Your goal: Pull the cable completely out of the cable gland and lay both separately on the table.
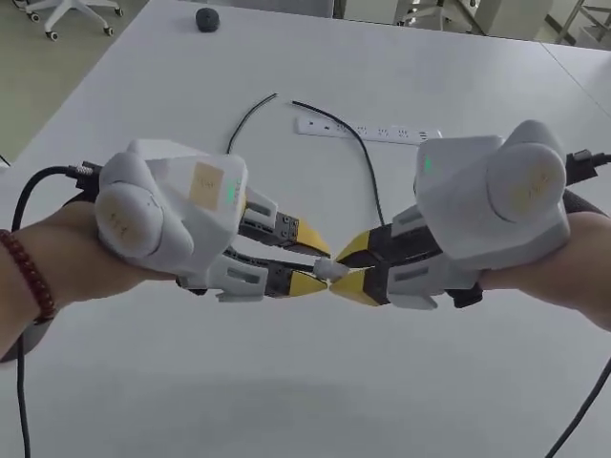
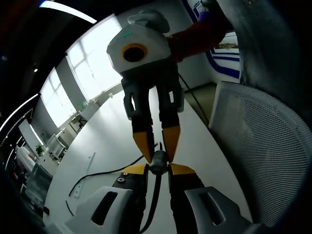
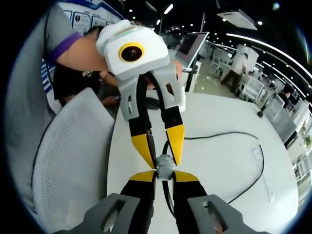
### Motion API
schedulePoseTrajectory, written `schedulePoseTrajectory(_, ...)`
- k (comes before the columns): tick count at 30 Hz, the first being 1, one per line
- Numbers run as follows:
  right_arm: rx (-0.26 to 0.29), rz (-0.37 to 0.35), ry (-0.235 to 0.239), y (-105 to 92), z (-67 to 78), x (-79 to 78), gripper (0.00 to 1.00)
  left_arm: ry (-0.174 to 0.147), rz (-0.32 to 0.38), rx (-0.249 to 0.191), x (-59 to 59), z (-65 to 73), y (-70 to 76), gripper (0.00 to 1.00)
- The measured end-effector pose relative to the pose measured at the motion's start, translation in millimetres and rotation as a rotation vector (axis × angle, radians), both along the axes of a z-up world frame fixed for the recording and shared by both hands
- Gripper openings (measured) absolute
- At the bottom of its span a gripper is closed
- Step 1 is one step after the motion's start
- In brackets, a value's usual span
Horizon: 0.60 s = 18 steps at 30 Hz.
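Note:
A small pale grey cable gland [image 1: 330,271] hangs above the white table [image 1: 286,382], held between both grippers, which meet tip to tip. My left gripper [image 1: 318,267] comes in from the left and its yellow tips close on one end of the gland [image 2: 158,160]. From the right, my right gripper [image 1: 344,270] grips the other end of the gland [image 3: 165,166]. The black cable [image 1: 368,162] runs through the gland. One stretch passes back between the right jaws [image 3: 168,197] and curves across the table; another passes back between the left jaws [image 2: 155,200].
A white power strip [image 1: 368,131] lies on the table beyond the grippers, and a dark round object [image 1: 207,18] sits at the far edge. A grey mesh chair back [image 3: 73,161] stands beside the table. Office chairs stand on the floor at the far left.

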State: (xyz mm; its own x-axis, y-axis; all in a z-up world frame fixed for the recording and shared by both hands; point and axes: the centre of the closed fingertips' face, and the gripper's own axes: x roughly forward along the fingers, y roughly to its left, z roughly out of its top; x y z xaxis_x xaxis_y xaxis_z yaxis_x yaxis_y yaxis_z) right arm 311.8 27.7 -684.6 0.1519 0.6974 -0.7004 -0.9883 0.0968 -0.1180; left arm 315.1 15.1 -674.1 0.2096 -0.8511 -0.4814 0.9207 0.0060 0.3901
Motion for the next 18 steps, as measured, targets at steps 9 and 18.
schedulePoseTrajectory(9,-0.047,-0.003,-0.032,-0.4,-7.9,1.1,0.08,-0.033,0.075,0.109,1.4,-9.2,-2.8,0.16)
schedulePoseTrajectory(18,0.034,-0.072,0.048,-4.2,0.5,6.1,0.09,-0.023,0.116,0.068,5.6,-0.8,-1.5,0.16)
